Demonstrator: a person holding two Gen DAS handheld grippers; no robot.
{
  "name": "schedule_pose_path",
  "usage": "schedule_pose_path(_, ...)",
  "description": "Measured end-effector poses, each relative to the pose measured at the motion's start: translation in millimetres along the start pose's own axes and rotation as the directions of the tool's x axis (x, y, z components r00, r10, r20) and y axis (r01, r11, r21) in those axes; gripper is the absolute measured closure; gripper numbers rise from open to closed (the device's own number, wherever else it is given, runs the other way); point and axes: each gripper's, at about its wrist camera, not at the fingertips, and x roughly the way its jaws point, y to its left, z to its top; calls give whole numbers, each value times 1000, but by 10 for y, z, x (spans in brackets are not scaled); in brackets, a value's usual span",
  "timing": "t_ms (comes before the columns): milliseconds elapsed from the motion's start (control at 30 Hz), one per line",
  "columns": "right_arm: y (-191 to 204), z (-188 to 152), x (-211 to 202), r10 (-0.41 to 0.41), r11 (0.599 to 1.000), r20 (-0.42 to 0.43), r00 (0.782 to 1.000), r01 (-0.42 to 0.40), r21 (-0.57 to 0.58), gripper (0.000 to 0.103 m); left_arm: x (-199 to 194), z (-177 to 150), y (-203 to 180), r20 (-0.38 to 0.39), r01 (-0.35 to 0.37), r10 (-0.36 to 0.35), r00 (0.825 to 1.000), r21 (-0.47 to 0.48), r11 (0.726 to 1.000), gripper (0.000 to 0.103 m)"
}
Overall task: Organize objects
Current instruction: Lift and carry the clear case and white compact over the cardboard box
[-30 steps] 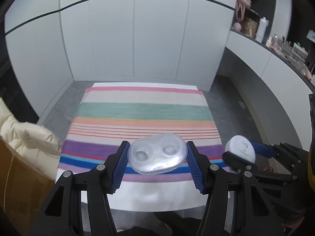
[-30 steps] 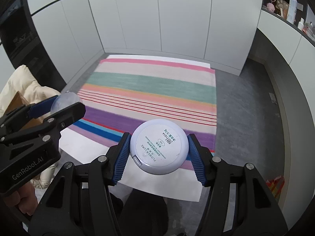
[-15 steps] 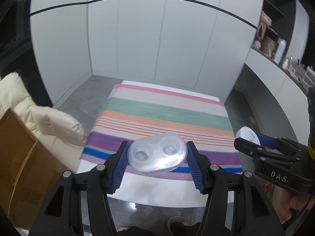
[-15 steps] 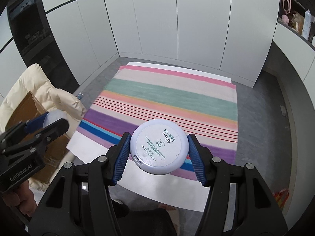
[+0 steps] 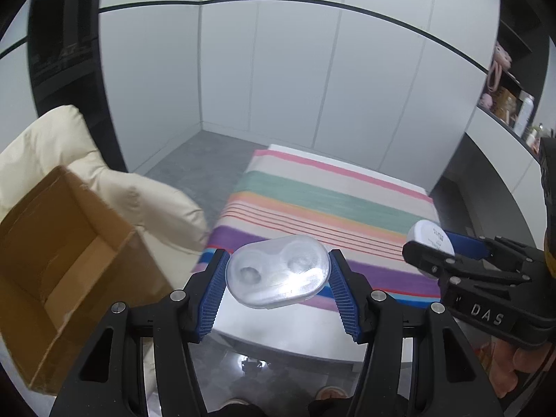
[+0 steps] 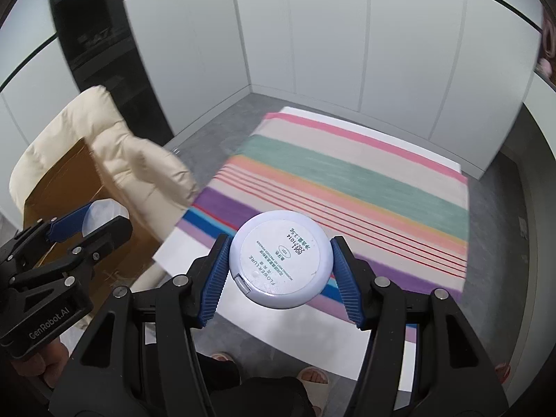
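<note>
Objects for organizing are held in the air, one in each gripper, above the near end of a striped cloth (image 5: pixel 323 205). At far left, an open cardboard box (image 5: pixel 66 260) sits against a cream padded jacket (image 5: pixel 114 187), near the left edge of the table (image 5: pixel 278 330) that bears the cloth. The left gripper (image 5: pixel 278 283) is clamped on a translucent twin-well case (image 5: pixel 278 276), an oval shell with two round hollows side by side; its blue ribbed pads (image 5: pixel 212 295) press the case's two short ends, so the case spans the gap level between them. No writing can be read on the case. In the right wrist view this same tool appears at lower left, its black body printed "GenRobot.AI".

To the right, the right gripper (image 6: pixel 279 269) is clamped on a round white compact (image 6: pixel 279 259), pads touching its left and right rims, the flat labelled face turned toward the camera. The label, seen upside down, reads "FLOWER LURE" in green along with "2021014" and small characters too fine to make out. A small hinge tab shows at the compact's near-left edge. In the left wrist view the right tool sits at right, marked "DAS", with the compact's rim between its tips. The cloth's bands run pink, green, orange, thin red lines, purple and blue, far to near. White cabinet panels (image 6: pixel 330 34) stand beyond.
</note>
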Motion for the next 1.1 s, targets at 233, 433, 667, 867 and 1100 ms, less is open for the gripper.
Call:
schedule_pose_path(233, 491, 66, 73, 48, 996, 4, 999, -48, -70, 43, -128, -68, 463, 8, -65, 65, 998, -62, 996, 44)
schedule_pose_path(433, 851, 89, 117, 98, 988, -10, 995, -98, -116, 43, -209, -146, 797, 5, -103, 104, 995, -110, 989, 44)
schedule_pose_path(667, 1220, 100, 155, 130, 977, -19, 991, -131, -166, 43, -343, -215, 1158, 9, -151, 154, 988, -161, 975, 44)
schedule_pose_path(867, 1553, 84, 193, 175, 960, -37, 984, -178, -215, 43, -435, -288, 1503, 4, -190, 195, 981, -215, 958, 44)
schedule_pose_path(1100, 1917, 75, 227, 204, 943, -49, 978, -210, -258, 43, -507, -379, 1929, -4, -249, 258, 966, -275, 929, 44)
